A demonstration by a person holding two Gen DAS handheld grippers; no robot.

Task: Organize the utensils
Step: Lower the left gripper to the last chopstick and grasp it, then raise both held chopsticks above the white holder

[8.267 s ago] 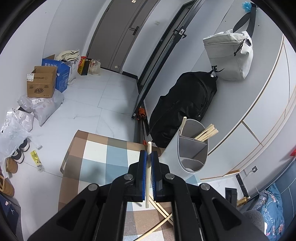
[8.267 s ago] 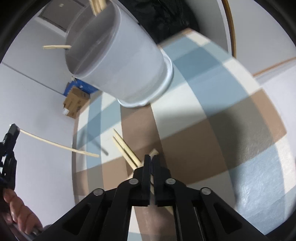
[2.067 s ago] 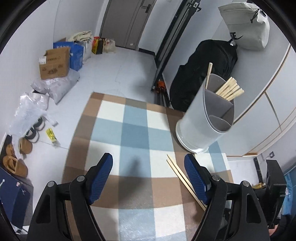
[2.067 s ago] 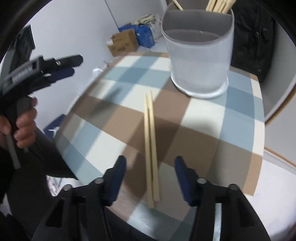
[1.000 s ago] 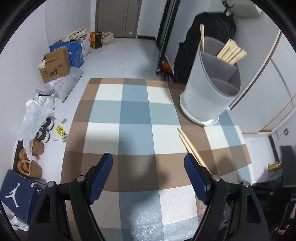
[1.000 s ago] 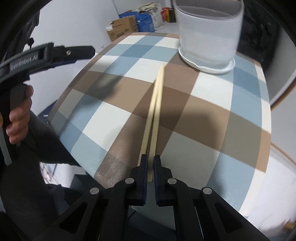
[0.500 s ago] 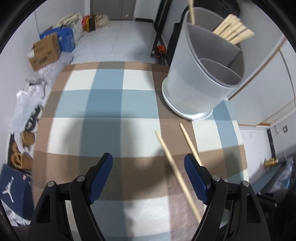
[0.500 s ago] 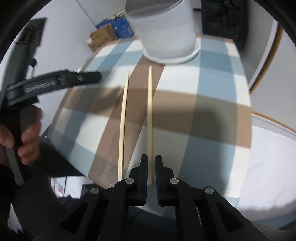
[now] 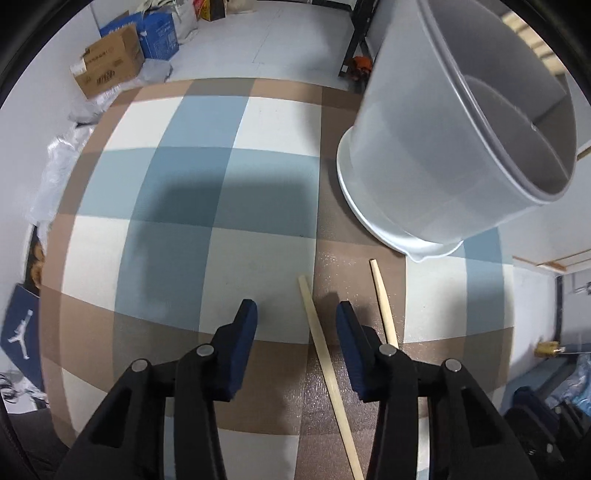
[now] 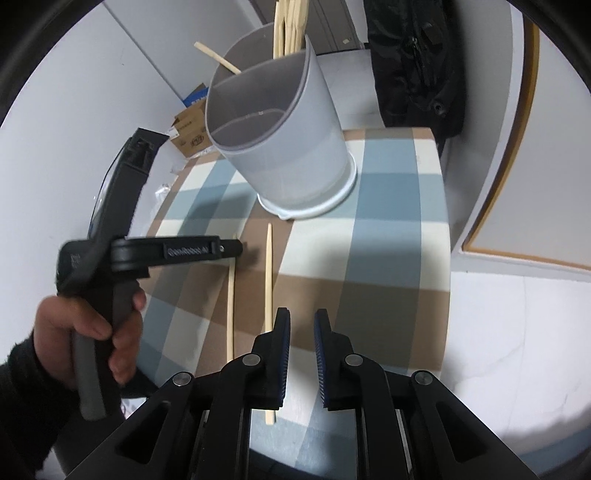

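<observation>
Two pale wooden chopsticks lie flat on the checked table, apart from each other and nearly parallel: the left chopstick and the right chopstick, both pointing toward the grey holder. The holder stands upright just beyond their tips (its inside split into compartments), with more chopsticks sticking up from the far section.
</observation>
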